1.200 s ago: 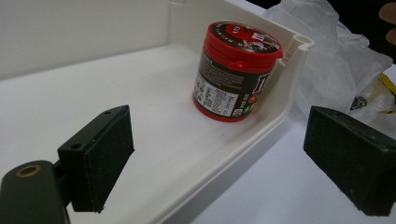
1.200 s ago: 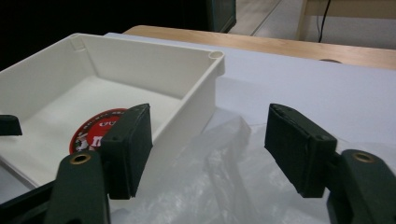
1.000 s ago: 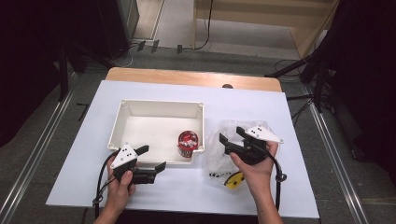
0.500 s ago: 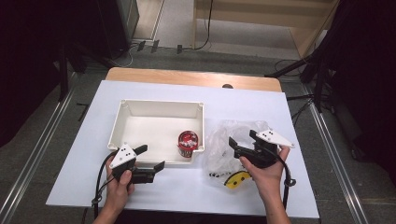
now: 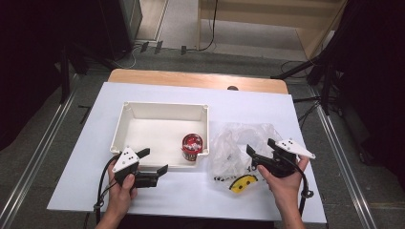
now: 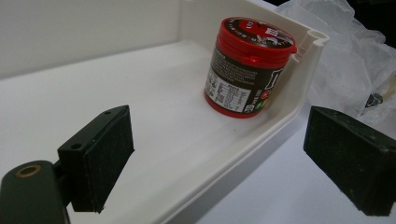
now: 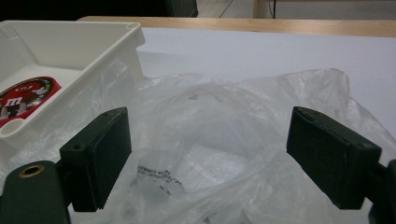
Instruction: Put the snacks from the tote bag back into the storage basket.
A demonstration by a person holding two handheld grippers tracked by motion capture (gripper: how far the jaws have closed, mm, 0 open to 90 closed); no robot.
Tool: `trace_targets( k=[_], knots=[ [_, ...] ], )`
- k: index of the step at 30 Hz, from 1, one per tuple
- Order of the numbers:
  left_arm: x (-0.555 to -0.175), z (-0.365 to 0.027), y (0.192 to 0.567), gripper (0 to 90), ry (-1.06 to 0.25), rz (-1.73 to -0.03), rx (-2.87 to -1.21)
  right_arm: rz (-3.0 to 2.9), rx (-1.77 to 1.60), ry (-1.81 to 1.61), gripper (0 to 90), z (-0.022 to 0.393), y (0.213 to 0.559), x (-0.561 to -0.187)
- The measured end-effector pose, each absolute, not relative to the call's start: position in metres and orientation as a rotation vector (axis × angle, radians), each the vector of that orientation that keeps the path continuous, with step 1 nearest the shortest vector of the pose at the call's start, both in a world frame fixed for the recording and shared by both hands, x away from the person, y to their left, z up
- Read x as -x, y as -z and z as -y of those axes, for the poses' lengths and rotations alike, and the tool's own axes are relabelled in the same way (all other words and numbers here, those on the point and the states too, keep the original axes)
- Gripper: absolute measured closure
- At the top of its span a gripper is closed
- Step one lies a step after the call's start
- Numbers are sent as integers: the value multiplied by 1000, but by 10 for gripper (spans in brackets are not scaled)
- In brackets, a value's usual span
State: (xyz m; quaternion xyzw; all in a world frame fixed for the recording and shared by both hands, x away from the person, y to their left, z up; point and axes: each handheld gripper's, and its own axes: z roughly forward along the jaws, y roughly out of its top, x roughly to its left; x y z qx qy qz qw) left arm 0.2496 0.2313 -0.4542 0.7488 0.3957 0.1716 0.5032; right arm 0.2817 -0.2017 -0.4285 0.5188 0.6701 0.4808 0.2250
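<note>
The right gripper (image 5: 260, 153) is over the right edge of a clear plastic bag (image 5: 239, 143), which lies crumpled on the white table (image 5: 286, 114) just right of the white bin (image 5: 162, 112). Its jaws have just been opening and now they stand wide apart. In the right gripper view the bag (image 7: 210, 135) fills the space between and below the two black pads (image 7: 109, 154), but the pads do not press on it; nothing is pinched. Some black print is visible on the bag near the left pad. A yellow piece with a black edge (image 5: 240, 183) lies on the table at the near side of the bag, just beside the right hand (image 5: 286, 183).

The left gripper (image 5: 155, 161) is at the near wall of the bin. Its jaws are also spread wide, one pad (image 6: 100, 154) over the inside of the bin (image 6: 261, 140) and the other outside it, with the wall between them and not touched. A red can (image 6: 247, 65) stands upright in the near right corner of the bin, close to the wall. In the high view the can (image 5: 192, 145) is between the two grippers.
</note>
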Motion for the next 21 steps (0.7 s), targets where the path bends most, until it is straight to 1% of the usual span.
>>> trace_targets(
  k=[14,21],
  knots=[
    [-250,-234,454,85,-419,-961,-1811,-1792,-1480,-1312,141,238,444,-271],
    [-250,-235,455,85,-424,-957,-1816,-1770,-1487,-1317,124,257,455,-265]
  ],
)
